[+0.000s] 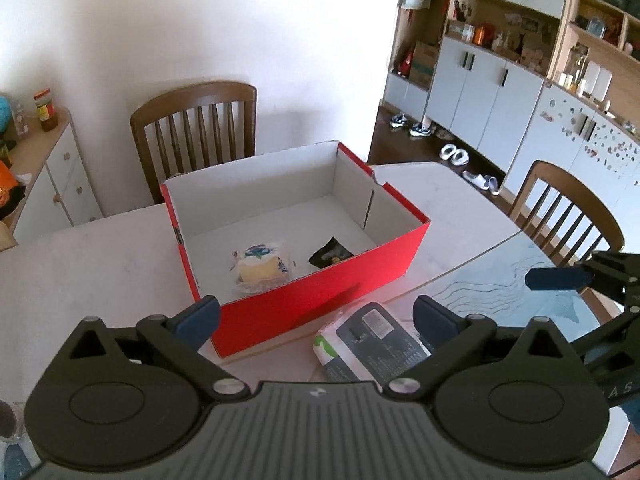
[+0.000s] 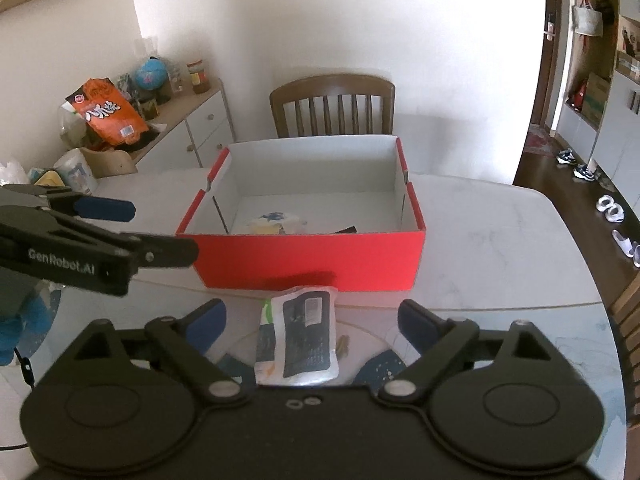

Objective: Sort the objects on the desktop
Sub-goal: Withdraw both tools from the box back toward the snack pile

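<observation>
A red cardboard box (image 1: 320,296) (image 2: 312,260) with a white inside stands on the table. Inside it lie a wrapped yellow cake (image 1: 260,266) (image 2: 272,222) and a small black packet (image 1: 330,256) (image 2: 346,230). On the table in front of the box lies a white and dark pack (image 1: 372,344) (image 2: 300,336). My left gripper (image 1: 316,320) is open, nothing pressed by its blue pads; the pack lies below, near the right pad (image 1: 434,318). My right gripper (image 2: 312,322) is open above the pack, its pads apart from it.
The pale table (image 1: 80,264) (image 2: 500,232) has a wooden chair (image 1: 196,128) (image 2: 332,104) behind the box and another chair (image 1: 568,204) at the right. A sideboard (image 2: 192,128) with an orange bag (image 2: 108,112) stands at the left. The other gripper (image 1: 560,278) (image 2: 104,208) shows in each view.
</observation>
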### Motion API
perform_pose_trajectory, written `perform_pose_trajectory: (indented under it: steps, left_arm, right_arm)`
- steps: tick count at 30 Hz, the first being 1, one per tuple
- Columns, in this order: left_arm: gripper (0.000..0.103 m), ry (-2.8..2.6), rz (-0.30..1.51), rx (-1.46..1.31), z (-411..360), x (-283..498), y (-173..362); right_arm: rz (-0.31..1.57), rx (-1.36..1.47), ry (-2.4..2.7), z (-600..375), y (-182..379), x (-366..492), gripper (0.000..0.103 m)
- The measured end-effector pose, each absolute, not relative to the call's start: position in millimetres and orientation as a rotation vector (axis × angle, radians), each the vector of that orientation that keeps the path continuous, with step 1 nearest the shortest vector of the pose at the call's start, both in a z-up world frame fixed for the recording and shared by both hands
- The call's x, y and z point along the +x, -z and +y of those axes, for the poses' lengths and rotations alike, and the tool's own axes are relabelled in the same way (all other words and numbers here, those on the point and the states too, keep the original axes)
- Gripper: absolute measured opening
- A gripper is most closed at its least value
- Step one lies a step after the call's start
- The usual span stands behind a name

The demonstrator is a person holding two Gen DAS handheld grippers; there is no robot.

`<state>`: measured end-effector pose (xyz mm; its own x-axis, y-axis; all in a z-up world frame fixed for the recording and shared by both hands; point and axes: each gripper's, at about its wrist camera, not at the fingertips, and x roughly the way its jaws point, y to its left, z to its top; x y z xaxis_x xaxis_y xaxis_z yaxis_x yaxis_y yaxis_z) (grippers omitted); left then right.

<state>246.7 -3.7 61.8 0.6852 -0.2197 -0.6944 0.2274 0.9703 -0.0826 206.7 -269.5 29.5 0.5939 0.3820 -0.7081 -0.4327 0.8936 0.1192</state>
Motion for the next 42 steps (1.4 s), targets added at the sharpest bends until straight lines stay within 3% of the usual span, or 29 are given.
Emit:
perform_pose_trajectory:
  steps: [42]
  left_arm:
    - [0.103,0.237,0.68,-0.002,22.4,130.5,-29.7]
  right_arm:
    - [0.742,-0.074,-0.351,-270.8,-5.7,102.6,0.091]
